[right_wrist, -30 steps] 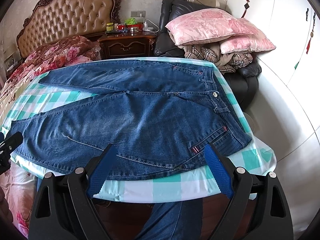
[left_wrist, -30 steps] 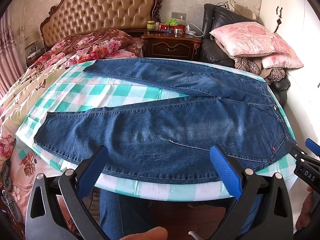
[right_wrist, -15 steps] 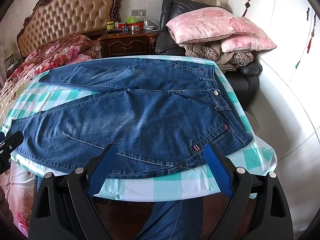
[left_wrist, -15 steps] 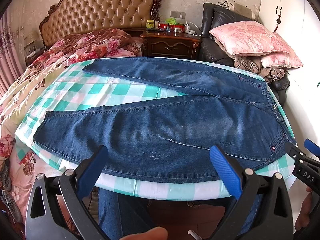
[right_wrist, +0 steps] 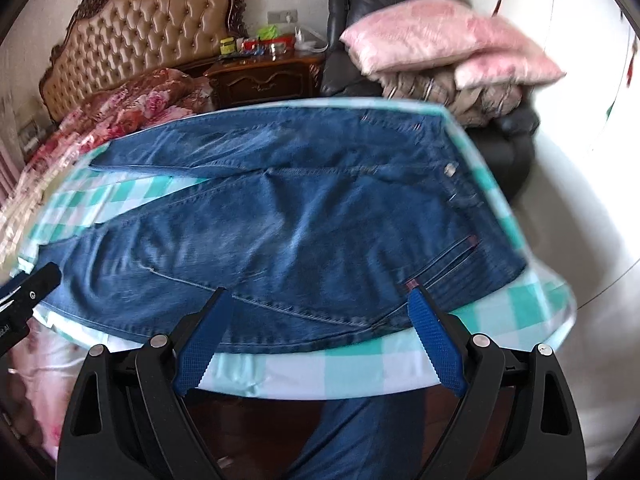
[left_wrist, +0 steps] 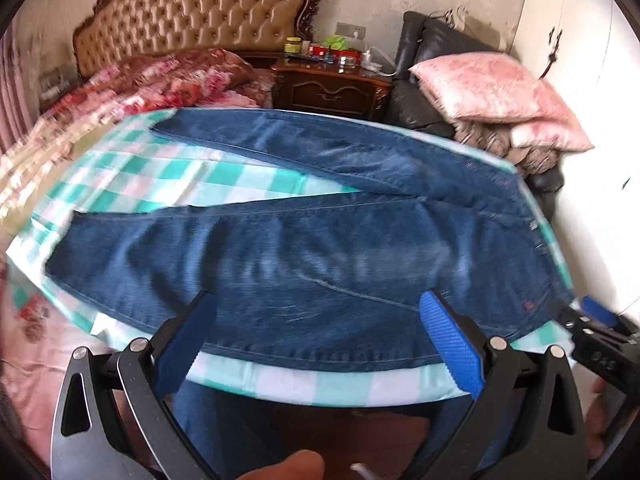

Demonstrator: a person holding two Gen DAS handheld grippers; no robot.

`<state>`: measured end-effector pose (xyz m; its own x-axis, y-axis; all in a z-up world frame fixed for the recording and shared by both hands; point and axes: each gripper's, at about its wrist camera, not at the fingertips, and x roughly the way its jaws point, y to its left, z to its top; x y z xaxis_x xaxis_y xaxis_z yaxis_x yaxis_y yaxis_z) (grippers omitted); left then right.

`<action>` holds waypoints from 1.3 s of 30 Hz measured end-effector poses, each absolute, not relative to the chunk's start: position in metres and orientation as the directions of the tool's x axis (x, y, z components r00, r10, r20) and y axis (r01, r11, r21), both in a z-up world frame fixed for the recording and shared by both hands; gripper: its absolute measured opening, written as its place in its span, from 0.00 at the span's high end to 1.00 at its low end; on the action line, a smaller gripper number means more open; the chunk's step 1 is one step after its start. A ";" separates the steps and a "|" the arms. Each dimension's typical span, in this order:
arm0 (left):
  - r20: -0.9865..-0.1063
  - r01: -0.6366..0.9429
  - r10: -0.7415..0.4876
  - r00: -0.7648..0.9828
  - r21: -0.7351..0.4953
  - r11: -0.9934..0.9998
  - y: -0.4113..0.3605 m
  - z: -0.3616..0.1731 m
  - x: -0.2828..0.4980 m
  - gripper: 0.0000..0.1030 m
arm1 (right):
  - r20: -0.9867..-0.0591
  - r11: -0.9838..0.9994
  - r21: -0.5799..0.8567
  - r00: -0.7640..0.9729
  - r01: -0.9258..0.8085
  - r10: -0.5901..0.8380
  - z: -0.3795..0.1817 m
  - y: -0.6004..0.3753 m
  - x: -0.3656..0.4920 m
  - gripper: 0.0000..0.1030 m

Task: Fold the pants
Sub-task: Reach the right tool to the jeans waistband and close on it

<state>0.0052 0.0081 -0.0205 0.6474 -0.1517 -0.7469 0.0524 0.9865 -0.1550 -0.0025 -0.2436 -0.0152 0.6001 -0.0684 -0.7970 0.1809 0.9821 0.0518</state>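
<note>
The pants point(left_wrist: 320, 256) lie flat and open on the surface point(left_wrist: 304, 384), which has a green and white checked cloth on it. The waist is at the right edge and the two legs reach toward the left edge, spread apart like a V. Nothing is folded yet, so the first job looks like grabbing the near side of the pants and laying it over the far side, so one leg sits on the other. To do that well, both hands should pinch only the jeans and not the cloth under them. They should grab at the same time, lift together, and set the near leg right on top of the far leg, edge on edge. The left gripper point(left_wrist: 320, 348) has its blue fingers point(left_wrist: 450, 344) wide open and holds nothing. It hangs just past the near edge, over the middle of the near leg, and does not touch it as far as I can tell. The right gripper point(right_wrist: 320, 340) is wide open and empty too. Its fingers point(right_wrist: 434, 344) are by the near edge at the hip, close to the pocket point(right_wrist: 452, 260).
</note>
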 end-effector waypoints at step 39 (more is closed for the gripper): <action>-0.790 -0.044 -0.303 0.533 -0.383 0.923 0.066 -0.082 0.082 0.09 | -0.699 0.993 0.116 0.711 0.014 0.071 0.032 -0.447 0.240 0.88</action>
